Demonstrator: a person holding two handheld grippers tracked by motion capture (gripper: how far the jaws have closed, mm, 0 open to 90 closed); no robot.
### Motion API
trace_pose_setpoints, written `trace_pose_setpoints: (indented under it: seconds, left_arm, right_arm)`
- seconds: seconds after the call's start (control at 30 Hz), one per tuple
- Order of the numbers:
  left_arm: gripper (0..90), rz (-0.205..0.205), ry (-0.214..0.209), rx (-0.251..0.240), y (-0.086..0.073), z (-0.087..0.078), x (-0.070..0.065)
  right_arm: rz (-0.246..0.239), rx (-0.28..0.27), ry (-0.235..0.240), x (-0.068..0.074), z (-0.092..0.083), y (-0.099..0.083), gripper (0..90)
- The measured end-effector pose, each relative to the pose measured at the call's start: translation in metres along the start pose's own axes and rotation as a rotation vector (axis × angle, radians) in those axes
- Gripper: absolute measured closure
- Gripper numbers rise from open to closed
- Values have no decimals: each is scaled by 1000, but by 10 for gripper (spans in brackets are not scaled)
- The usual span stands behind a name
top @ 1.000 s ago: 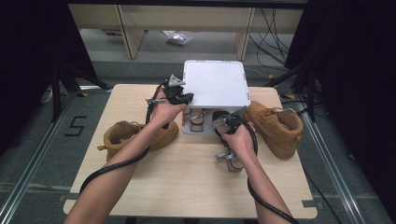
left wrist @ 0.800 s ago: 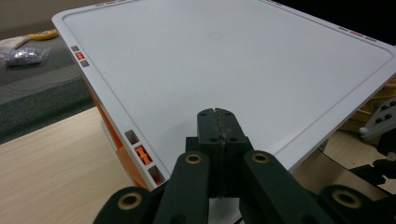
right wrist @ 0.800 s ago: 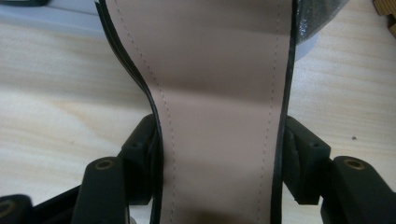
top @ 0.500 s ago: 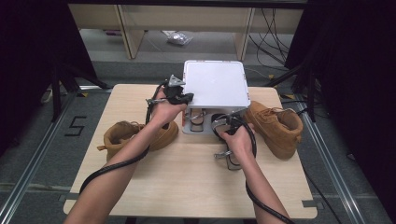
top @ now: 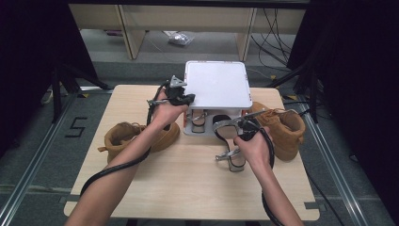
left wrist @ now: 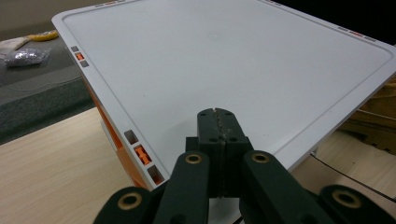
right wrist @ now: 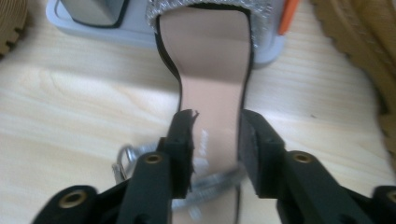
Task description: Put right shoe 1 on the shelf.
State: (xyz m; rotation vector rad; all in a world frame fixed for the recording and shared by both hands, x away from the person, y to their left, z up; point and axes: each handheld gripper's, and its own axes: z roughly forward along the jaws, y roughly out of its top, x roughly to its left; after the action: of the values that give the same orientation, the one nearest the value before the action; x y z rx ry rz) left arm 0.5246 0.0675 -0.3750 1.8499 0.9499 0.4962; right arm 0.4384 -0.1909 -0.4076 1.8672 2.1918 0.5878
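Observation:
A white box lid [top: 216, 84] stands raised over its grey base [top: 189, 131]. My left gripper [top: 181, 99] is at the lid's front left corner. In the left gripper view its jaws [left wrist: 218, 116] are shut tip to tip over the lid [left wrist: 224, 56]; whether they touch it is unclear. My right gripper [top: 235, 148] points down at a heeled sandal [top: 231, 162] in front of the box. Its jaws have just been closing, and the right gripper [right wrist: 215, 135] now presses both sides of the sandal's beige insole [right wrist: 210, 70]. The sandal's glittery toe strap is by the base.
One tan boot [top: 136, 136] lies on its side at the left of the wooden table [top: 188, 188], another tan boot [top: 282, 129] stands at the right, close to my right hand. A second sandal [top: 199, 116] sits under the lid. Cables trail from both grippers.
My right hand has risen slightly and shifted toward the box, with its jaws closed on the sandal. The left hand and the lid have stayed still.

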Motion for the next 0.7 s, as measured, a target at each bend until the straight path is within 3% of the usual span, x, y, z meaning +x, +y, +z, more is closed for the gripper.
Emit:
trace_pose_setpoints:
  seconds: [0.2, 0.27, 0.3, 0.37, 0.57, 0.63, 0.7]
  left_arm:
    - [899, 3, 3, 3, 0, 0, -1]
    - [900, 2, 2, 2, 0, 0, -1]
    - [899, 2, 3, 2, 0, 0, -1]
    - [899, 6, 5, 5, 0, 0, -1]
    - [899, 3, 5, 3, 0, 0, -1]
    - [899, 3, 5, 5, 0, 0, -1]
    - [899, 5, 4, 5, 0, 0, -1]
  right_arm:
    - [-29, 12, 15, -7, -13, -22, 830]
    - [-90, 1, 4, -13, -12, -31, 856]
    - [-82, 10, 8, -13, -12, -34, 864]
    - [-119, 25, -14, -15, -11, -41, 891]
    - [-122, 55, 16, -15, -2, -61, 900]
    - [-136, 52, 6, -14, -1, -65, 900]
    - [-119, 53, 20, -13, -2, -68, 900]
